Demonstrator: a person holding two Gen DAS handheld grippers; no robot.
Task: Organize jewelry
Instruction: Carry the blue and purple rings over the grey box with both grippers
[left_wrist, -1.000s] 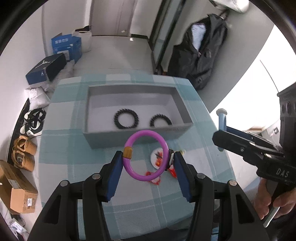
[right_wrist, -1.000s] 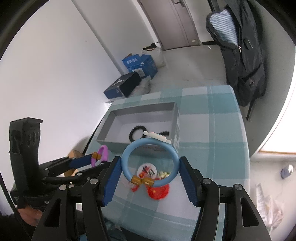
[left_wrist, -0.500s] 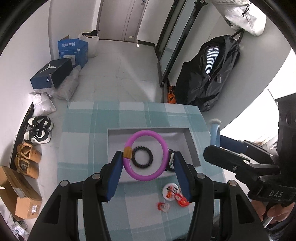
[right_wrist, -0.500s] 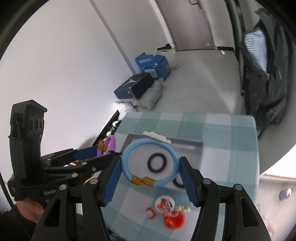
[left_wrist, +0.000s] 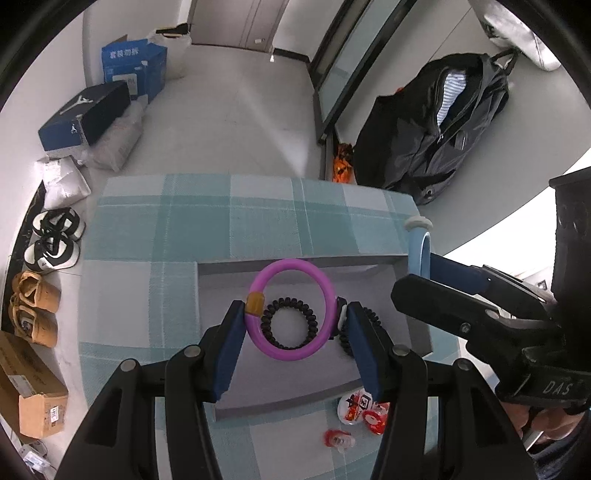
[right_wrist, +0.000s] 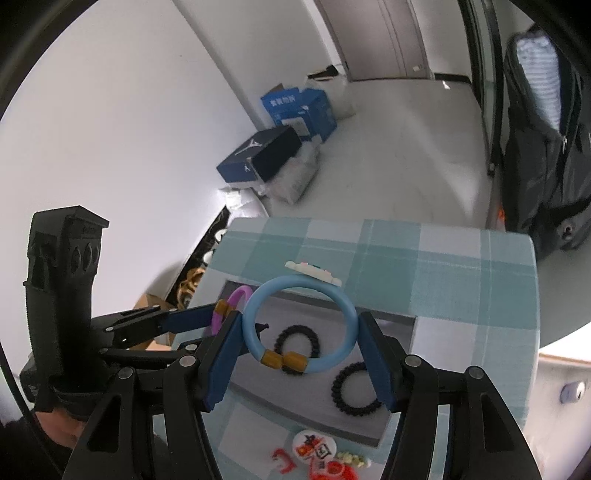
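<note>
your left gripper (left_wrist: 293, 321) is clamped on the purple bangle (left_wrist: 291, 308), held over the grey tray (left_wrist: 221, 369) where two black hair ties (right_wrist: 356, 388) already lie. your right gripper (right_wrist: 299, 345) pinches the blue bangle (right_wrist: 299, 326) above the same tray. both still need setting down; small red and white pins (left_wrist: 364, 408) wait on the checked cloth (left_wrist: 184, 221).

Both grippers angled downward, side by side.
Left gripper (left_wrist: 295, 325) and right gripper (right_wrist: 300, 341) each clamp a ring between blue pads.
</note>
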